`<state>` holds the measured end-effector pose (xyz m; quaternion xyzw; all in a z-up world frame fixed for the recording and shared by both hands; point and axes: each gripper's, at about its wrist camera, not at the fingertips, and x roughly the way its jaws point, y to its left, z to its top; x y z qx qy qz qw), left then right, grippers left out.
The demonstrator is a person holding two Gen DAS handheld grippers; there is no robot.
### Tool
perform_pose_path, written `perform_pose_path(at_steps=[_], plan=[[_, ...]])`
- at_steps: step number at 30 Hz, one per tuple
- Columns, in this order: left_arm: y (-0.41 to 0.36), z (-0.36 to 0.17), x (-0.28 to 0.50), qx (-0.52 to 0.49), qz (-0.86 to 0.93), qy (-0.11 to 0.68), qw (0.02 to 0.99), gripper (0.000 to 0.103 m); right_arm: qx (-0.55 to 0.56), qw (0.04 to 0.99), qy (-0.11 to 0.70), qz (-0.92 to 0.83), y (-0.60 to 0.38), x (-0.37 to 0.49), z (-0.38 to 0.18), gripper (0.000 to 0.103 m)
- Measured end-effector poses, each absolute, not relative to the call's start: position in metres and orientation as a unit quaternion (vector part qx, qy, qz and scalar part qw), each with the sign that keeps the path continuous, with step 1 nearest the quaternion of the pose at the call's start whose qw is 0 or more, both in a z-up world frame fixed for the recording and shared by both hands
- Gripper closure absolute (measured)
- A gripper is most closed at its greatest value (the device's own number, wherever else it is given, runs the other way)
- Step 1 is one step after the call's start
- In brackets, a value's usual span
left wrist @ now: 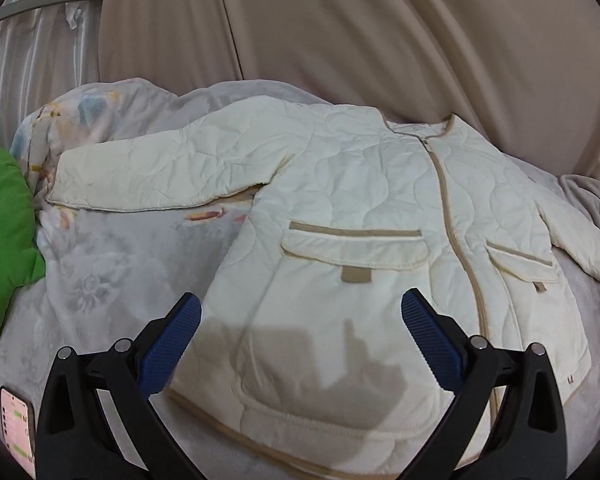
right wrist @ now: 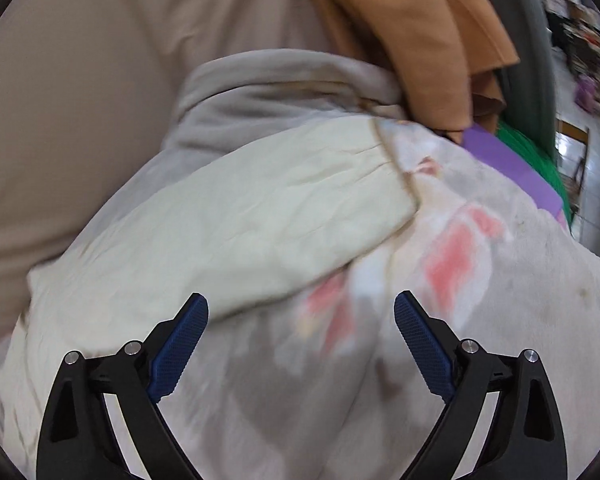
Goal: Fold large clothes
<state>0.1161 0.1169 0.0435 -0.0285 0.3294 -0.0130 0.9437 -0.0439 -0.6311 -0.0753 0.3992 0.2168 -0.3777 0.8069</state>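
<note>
A cream quilted jacket [left wrist: 340, 208] with tan trim lies spread flat, front up and zipped, on a grey flowered blanket [left wrist: 112, 280]. Its one sleeve [left wrist: 152, 172] reaches out to the left, the other runs off to the right. My left gripper [left wrist: 302, 308] hovers open over the jacket's lower hem, nothing between its blue pads. In the right wrist view the jacket's other sleeve [right wrist: 240, 216] lies across the blanket [right wrist: 480, 280], cuff toward the upper right. My right gripper [right wrist: 302, 306] is open just below that sleeve, holding nothing.
A green cushion [left wrist: 4, 240] sits at the left and a phone [left wrist: 18, 428] lies on the blanket at the lower left. Beige drapery [left wrist: 340, 40] hangs behind. An orange cloth [right wrist: 420, 40], a purple sheet [right wrist: 508, 164] and a floor lie at the right.
</note>
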Motion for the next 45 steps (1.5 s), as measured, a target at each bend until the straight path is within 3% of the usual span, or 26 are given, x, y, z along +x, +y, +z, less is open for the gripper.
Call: perform_pose_path(at_steps=[3, 5, 6, 7, 8, 14, 19, 24, 28, 31, 35, 42, 45], plan=[[0.119, 0.04, 0.129, -0.024, -0.006, 0.333, 0.943, 0.005, 0.437, 0.783, 0.207, -0.391, -0.661, -0.038, -0.089, 0.017], [0.121, 0.037, 0.136, -0.026, -0.005, 0.339, 0.94, 0.005, 0.459, 0.774, 0.197, -0.389, -0.672, -0.033, -0.092, 0.051], [0.123, 0.035, 0.14, -0.03, -0.004, 0.342, 0.939, 0.005, 0.461, 0.768, 0.197, -0.398, -0.675, -0.029, -0.09, 0.06], [0.124, 0.034, 0.143, -0.035, -0.005, 0.344, 0.938, 0.005, 0.457, 0.768, 0.197, -0.402, -0.676, -0.024, -0.085, 0.083], [0.125, 0.032, 0.145, -0.039, -0.005, 0.347, 0.937, 0.005, 0.451, 0.777, 0.193, -0.395, -0.673, -0.015, -0.073, 0.092], [0.127, 0.035, 0.156, -0.056, -0.007, 0.349, 0.936, 0.005, 0.323, 0.905, 0.114, -0.253, -0.575, 0.07, 0.065, 0.095], [0.121, 0.051, 0.158, -0.063, -0.013, 0.327, 0.943, 0.005, 0.205, 0.969, 0.127, -0.053, -0.42, 0.176, 0.137, 0.095], [0.114, 0.065, 0.171, -0.088, -0.049, 0.322, 0.941, 0.005, 0.144, 0.966, 0.208, 0.058, -0.285, 0.282, 0.109, 0.093], [0.106, 0.067, 0.191, -0.095, -0.068, 0.324, 0.939, 0.005, 0.106, 0.942, 0.302, 0.1, -0.208, 0.338, 0.046, 0.082], [0.105, 0.062, 0.213, -0.112, -0.09, 0.343, 0.928, 0.005, 0.086, 0.932, 0.333, 0.118, -0.179, 0.326, 0.022, 0.075], [0.106, 0.048, 0.247, -0.15, -0.119, 0.379, 0.906, 0.005, 0.119, 0.933, 0.304, 0.151, -0.213, 0.267, 0.025, 0.048], [0.077, 0.012, 0.315, -0.172, -0.144, 0.449, 0.865, 0.006, 0.184, 0.945, 0.269, 0.029, -0.34, 0.165, 0.014, 0.044], [0.059, 0.0, 0.339, -0.163, -0.152, 0.467, 0.856, 0.018, 0.239, 0.93, 0.28, -0.008, -0.389, 0.136, -0.007, 0.043]])
